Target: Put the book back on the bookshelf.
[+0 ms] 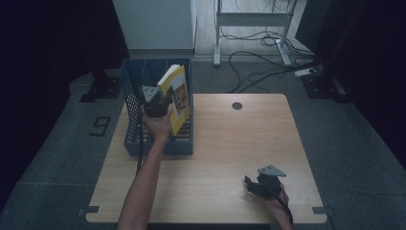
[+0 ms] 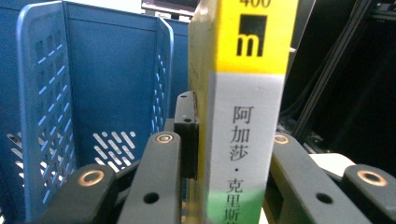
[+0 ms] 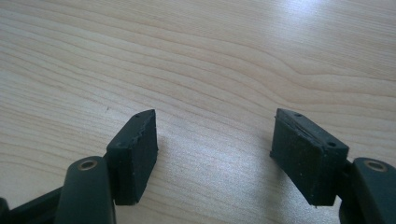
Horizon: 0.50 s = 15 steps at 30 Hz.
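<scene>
Yellow-covered and stiff, the one book (image 1: 177, 98) I hold looks like a paperback of middling weight, judged by its thickness; its glossy cover may slip, so I would keep my grip low near the spine. From the high view, my left gripper (image 1: 154, 106) clamps it upright over the blue file rack (image 1: 158, 143), which stands on the wooden surface (image 1: 230, 143) at the left. One rack, one book, two grippers. My right gripper (image 1: 261, 184) rests near the front right edge, well apart from the rack.

Along the left gripper view, the book's spine (image 2: 245, 140) stands between my jaws, yellow above, grey in the middle, green at the bottom, with printed characters. The pads press both covers. Two rack dividers (image 2: 42, 116) show behind it on the left.

Along the right gripper view, my jaws stand wide apart with nothing between them but bare wood (image 3: 210, 70).
</scene>
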### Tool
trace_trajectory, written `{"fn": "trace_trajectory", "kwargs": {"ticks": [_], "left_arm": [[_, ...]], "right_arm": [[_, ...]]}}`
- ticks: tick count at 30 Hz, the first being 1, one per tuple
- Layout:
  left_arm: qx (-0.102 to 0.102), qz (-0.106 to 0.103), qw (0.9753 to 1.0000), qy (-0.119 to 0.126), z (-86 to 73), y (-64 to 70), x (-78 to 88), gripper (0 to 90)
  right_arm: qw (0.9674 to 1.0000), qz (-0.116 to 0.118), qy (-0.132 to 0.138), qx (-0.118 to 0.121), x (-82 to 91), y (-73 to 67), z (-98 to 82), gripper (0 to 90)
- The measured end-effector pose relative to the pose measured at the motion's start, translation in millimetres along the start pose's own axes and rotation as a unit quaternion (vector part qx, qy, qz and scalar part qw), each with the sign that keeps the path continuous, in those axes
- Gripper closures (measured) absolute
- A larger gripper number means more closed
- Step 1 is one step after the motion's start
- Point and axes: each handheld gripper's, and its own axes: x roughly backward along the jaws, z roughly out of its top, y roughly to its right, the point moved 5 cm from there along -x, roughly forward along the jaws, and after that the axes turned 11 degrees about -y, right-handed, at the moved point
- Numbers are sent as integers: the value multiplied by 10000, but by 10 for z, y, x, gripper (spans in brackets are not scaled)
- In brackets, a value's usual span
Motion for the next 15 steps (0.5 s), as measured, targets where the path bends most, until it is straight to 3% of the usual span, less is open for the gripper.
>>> {"fn": "trace_trajectory", "kwargs": {"ticks": [15], "left_arm": [[-25, 150, 9999, 22, -140, 24, -179, 756]], "right_arm": [[10000, -3, -2, 3, 0, -2, -1, 305]]}}
